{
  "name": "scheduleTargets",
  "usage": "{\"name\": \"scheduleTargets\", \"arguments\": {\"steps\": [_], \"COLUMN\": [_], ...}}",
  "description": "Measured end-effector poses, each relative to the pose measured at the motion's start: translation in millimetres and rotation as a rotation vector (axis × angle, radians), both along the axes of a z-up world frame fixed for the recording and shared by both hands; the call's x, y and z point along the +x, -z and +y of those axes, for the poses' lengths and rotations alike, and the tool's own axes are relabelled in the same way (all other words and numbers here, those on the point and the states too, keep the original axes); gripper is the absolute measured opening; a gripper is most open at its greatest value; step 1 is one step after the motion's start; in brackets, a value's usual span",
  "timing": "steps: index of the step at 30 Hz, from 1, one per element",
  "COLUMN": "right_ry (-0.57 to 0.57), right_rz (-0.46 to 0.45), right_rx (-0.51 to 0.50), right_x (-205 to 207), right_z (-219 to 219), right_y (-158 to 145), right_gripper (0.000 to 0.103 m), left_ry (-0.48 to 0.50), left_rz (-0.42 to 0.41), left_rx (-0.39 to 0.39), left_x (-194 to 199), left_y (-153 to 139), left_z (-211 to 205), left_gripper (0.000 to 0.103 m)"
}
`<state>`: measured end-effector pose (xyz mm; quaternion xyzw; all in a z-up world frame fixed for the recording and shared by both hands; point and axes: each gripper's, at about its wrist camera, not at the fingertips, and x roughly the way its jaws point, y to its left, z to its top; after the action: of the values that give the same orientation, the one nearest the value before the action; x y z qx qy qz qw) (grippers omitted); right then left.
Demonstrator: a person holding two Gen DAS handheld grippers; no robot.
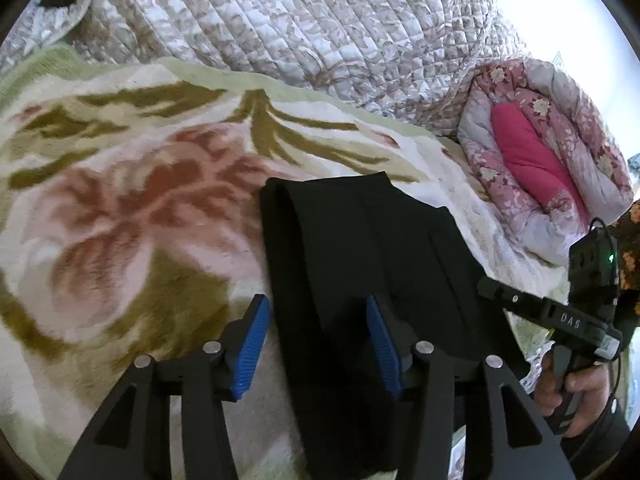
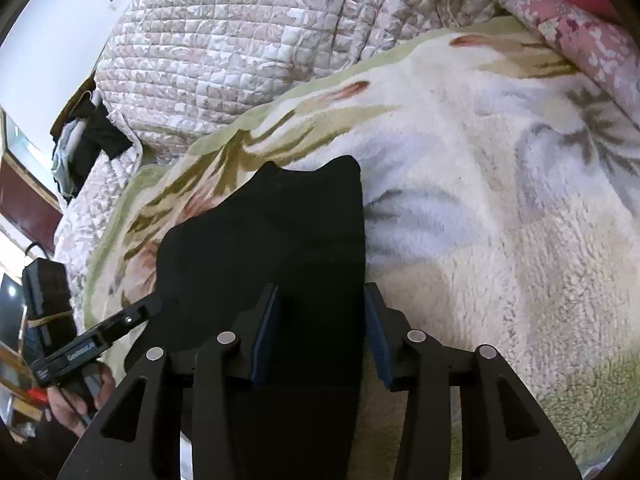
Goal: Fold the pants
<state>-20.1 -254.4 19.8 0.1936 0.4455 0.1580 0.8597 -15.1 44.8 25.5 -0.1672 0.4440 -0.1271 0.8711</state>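
Bed setting: a fleece blanket (image 1: 120,208) with a large pink-and-olive flower print covers the bed, and a quilted grey-beige coverlet (image 1: 300,20) is bunched along the top of the frame in both views.

Left wrist view, left to right. Blanket print fills the left half. Black pants (image 1: 360,248) lie folded on the blanket at centre, running from mid-frame down to the bottom edge, a doubled fold along their left side. Left gripper (image 1: 318,346) at bottom centre: blue-padded fingers (image 1: 252,344) spread wide, left pad over the blanket just beside the pants' left edge, right pad over the fabric. Whether the pads touch the cloth cannot be told. Right of centre, a rolled pink floral comforter (image 1: 552,152) lies in the upper right. Right gripper (image 1: 486,286) enters from the lower right edge, held in a hand (image 1: 568,392), tip at the pants' right edge.

Right wrist view, left to right. Left gripper (image 2: 154,304) at lower left, tip at the pants' (image 2: 272,240) left edge. Right gripper (image 2: 320,336) at bottom centre: fingers (image 2: 266,340) spread, straddling the pants' right portion, right pad at the fabric edge, nothing pinched. White fleece fills the right half.
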Motion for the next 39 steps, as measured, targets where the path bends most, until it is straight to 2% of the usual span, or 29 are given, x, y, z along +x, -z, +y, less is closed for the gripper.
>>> {"name": "scheduleTargets", "arguments": {"steps": [2,6,13,18,20,21,22,25,29,31,36,39], "right_ry": [-0.005,0.007,-0.04,-0.047,-0.044,-0.045,-0.043,-0.037,-0.066,-0.08,-0.12,-0.133], "right_rz": [-0.001,0.01,0.037,0.028,0.022,0.02,0.02,0.002,-0.053,-0.08,-0.139,-0.163], "right_rx": [0.0,0.05,0.129,0.102,0.074,0.06,0.042,0.033,-0.003,0.0,-0.008,0.0], "right_x": [2.8,10.6,-6.1,-2.3,5.0,7.2,9.3,7.8,2.2,1.3,13.1,32.6], "right_z": [0.6,-3.3,-2.7,1.5,6.1,8.0,10.0,12.2,22.4,27.1,43.2,49.8], "right_y": [2.3,5.6,7.6,7.7,6.7,6.3,6.1,-0.9,-20.1,-32.4,-60.9,-73.3], "right_gripper": [0.044,0.044,0.046,0.046,0.044,0.039,0.033,0.017,0.016,0.016,0.015,0.015], "left_ry": [-0.002,-0.01,-0.003,0.006,0.001,0.001,-0.004,-0.006,0.01,0.017,0.026,0.008], "left_rz": [-0.002,-0.007,0.018,0.013,0.011,0.007,0.006,-0.01,-0.058,-0.069,-0.124,-0.155], "left_rx": [-0.018,-0.036,-0.061,-0.038,-0.031,-0.016,-0.001,0.041,0.108,0.11,0.158,0.165], "left_x": [7.1,11.7,-9.8,-8.7,-2.3,1.2,3.0,1.0,-3.6,-4.1,2.0,18.7], "left_y": [2.7,3.6,5.8,5.3,5.5,4.8,3.7,-3.0,-18.8,-27.4,-53.0,-71.1], "left_z": [-1.1,-0.5,-2.6,-6.0,-8.1,-10.4,-12.7,-18.9,-26.4,-27.1,-30.5,-21.7], "left_gripper": [0.059,0.06,0.06,0.06,0.06,0.06,0.059,0.045,0.029,0.026,0.024,0.023]}}
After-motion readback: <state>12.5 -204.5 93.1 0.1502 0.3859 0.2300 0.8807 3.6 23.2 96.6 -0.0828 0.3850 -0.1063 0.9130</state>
